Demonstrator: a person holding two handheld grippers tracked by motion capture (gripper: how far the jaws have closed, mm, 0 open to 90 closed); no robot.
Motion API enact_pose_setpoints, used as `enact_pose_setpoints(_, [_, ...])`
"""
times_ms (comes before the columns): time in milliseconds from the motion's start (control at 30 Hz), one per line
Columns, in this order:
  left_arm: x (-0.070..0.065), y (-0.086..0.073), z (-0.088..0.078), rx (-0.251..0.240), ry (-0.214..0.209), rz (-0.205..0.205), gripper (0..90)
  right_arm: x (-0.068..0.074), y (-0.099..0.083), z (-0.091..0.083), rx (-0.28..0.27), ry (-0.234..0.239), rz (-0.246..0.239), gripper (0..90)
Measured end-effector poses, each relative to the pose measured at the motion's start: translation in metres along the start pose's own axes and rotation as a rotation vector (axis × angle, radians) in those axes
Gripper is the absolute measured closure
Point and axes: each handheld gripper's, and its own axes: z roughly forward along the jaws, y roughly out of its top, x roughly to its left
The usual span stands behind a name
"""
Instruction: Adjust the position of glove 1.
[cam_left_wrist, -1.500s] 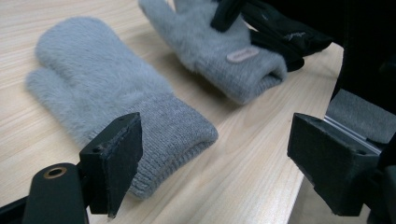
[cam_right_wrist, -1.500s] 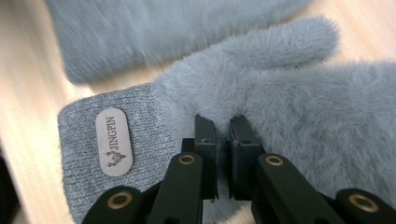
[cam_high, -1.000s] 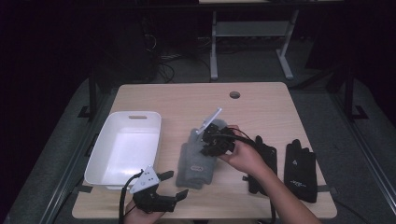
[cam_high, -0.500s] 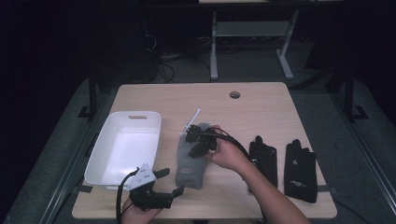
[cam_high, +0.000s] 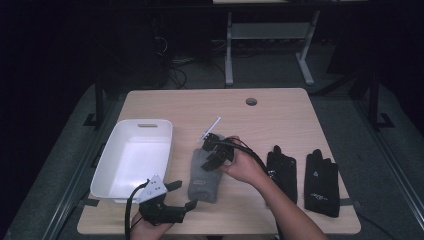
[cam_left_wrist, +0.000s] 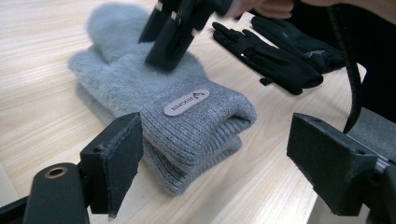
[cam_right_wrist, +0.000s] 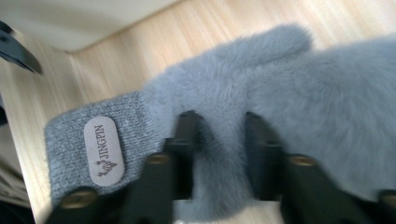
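Right gripper (cam_high: 209, 159) jaws just opened, tips buried in the fluffy grey knit mitten (cam_high: 206, 172); left gripper (cam_high: 176, 195) wide open.

One camera hangs high over the person's own edge of the bench (cam_high: 300, 115), looking forward and down, far enough off to take in the whole top and the dark floor past it. The left gripper (cam_left_wrist: 215, 177) carries a second camera, set low and close above the wood, peering out between its own jaws at the grey mitten (cam_left_wrist: 154, 93) just ahead of them; the right gripper (cam_left_wrist: 170, 32) comes down beyond, with the black gloves (cam_left_wrist: 275, 51) further off. A third rides the right gripper (cam_right_wrist: 219, 140), pressed nearest of all, staring down its jaws into the mitten's fur. All three share that mitten
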Motion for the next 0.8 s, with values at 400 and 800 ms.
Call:
enact_pose_setpoints(400, [0.001,0.001,0.001,0.01,0.018,-0.018,21.9,0.004,-0.025,0.016,-0.03,0.01,0.057,65.8])
enact_pose_setpoints(800, [-0.005,0.002,0.003,0.008,0.007,0.003,21.7,-0.032,-0.043,-0.016,-0.185,-0.037,0.245,40.1])
